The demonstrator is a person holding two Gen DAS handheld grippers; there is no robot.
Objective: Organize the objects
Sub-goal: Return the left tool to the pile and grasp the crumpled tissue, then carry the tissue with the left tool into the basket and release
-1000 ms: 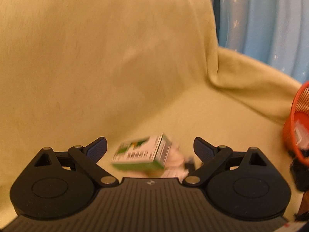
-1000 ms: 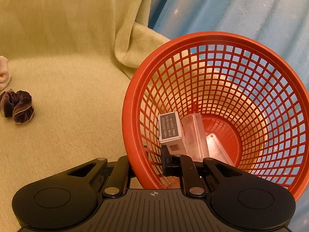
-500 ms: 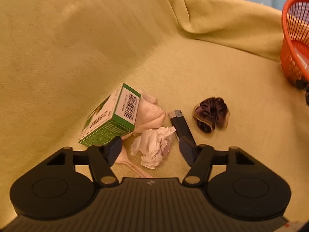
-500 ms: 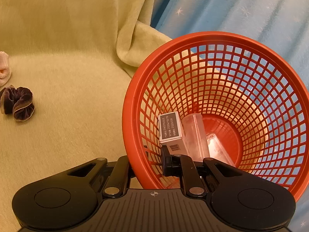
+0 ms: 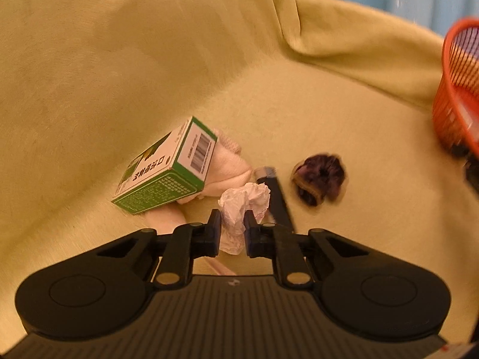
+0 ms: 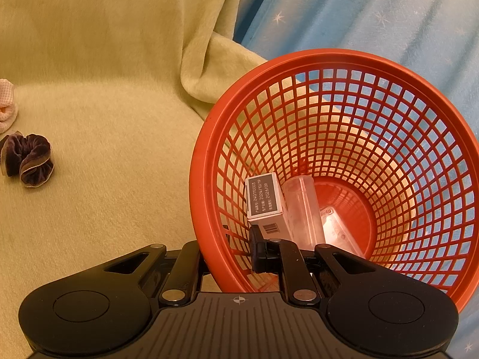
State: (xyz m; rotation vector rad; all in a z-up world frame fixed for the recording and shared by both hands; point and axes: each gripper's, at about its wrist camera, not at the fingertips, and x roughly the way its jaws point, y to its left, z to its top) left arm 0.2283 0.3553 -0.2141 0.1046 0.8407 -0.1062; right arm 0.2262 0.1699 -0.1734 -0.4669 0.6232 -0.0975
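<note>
My left gripper (image 5: 233, 230) is shut on a crumpled white tissue (image 5: 244, 206) on the yellow-green sofa cover. Beside it lie a green and white box (image 5: 167, 170) leaning on a pink cloth (image 5: 227, 164), a black lighter (image 5: 277, 197) and a dark purple scrunchie (image 5: 320, 179). My right gripper (image 6: 227, 251) is shut on the rim of the tilted orange basket (image 6: 206, 155). The basket holds a small white and grey box (image 6: 265, 200), a clear tube (image 6: 302, 209) and a clear flat piece (image 6: 338, 230).
The sofa backrest (image 5: 119, 45) rises behind the pile. A blue star-patterned curtain (image 6: 374, 15) hangs behind the basket. The basket shows at the right edge of the left wrist view (image 5: 455, 89). The scrunchie also shows in the right wrist view (image 6: 28, 161).
My left gripper dropped toward the pile and closed from wide open onto the tissue. The right gripper and basket have stayed nearly still.
</note>
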